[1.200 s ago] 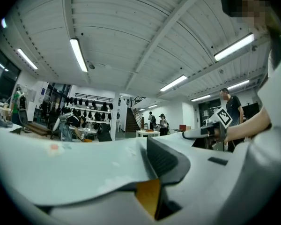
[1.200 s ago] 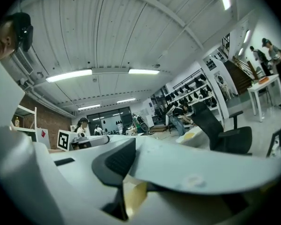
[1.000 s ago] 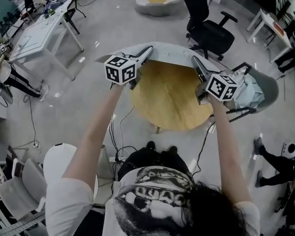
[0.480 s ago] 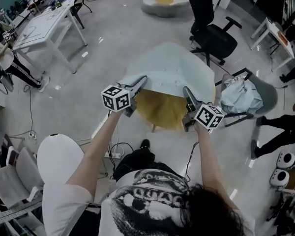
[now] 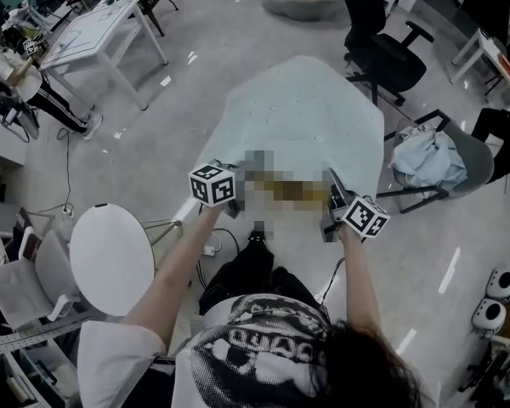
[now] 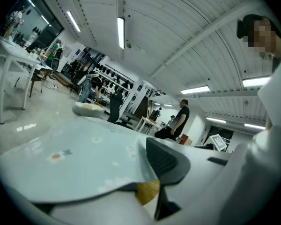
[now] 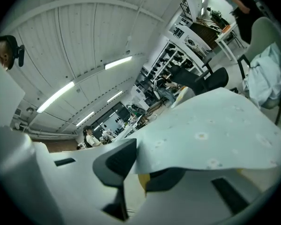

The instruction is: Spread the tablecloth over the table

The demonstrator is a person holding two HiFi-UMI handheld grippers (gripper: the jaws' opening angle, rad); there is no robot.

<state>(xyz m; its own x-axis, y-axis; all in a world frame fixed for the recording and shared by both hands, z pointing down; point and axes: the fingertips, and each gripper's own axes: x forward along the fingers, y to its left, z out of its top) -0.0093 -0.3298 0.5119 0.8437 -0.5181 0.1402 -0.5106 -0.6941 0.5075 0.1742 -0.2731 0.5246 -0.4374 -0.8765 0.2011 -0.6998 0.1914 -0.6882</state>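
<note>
You pinched the tablecloth (image 5: 302,113) by its near edge, left gripper (image 6: 143,189) just tightening, right gripper (image 7: 136,177) just easing slightly.

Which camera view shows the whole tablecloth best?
The head view: it looks down on the tablecloth and shows its full outline. The left gripper view shows only the near part of the cloth, seen low across its surface. The right gripper view shows the same from the other corner.

Open-plan lab-office: white work desks (image 5: 98,31), swivel chair (image 5: 399,62), ceiling strip lights (image 6: 121,32), equipment racks (image 6: 110,81).
</note>
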